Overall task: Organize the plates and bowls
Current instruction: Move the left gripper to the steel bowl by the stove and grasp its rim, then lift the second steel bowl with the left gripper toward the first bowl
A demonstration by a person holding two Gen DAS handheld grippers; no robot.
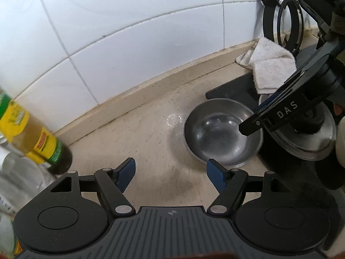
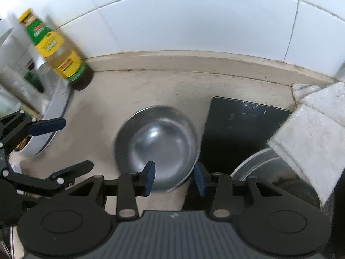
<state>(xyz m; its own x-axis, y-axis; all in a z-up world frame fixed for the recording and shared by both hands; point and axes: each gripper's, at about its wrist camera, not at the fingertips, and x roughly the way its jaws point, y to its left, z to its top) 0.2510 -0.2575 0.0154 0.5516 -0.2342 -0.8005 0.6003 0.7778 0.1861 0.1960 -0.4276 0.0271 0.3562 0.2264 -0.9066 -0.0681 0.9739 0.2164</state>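
A steel bowl (image 1: 223, 129) sits empty on the beige counter beside a black cooktop; it also shows in the right wrist view (image 2: 157, 142). My left gripper (image 1: 170, 176) is open and empty, low over the counter just in front of the bowl. My right gripper (image 2: 174, 178) is open, its jaws straddling the bowl's near right rim without closing on it. In the left wrist view the right gripper (image 1: 256, 116) reaches in from the right over the bowl's rim. A second steel dish (image 1: 312, 144) lies on the cooktop behind it, also in the right wrist view (image 2: 263, 166).
An oil bottle (image 1: 28, 127) with yellow label stands left by the tiled wall, also in the right wrist view (image 2: 62, 54). A white towel (image 1: 269, 69) lies on the black cooktop (image 2: 237, 125). A black rack (image 1: 289, 21) stands at the back right. A steel plate rim (image 2: 54, 116) is at left.
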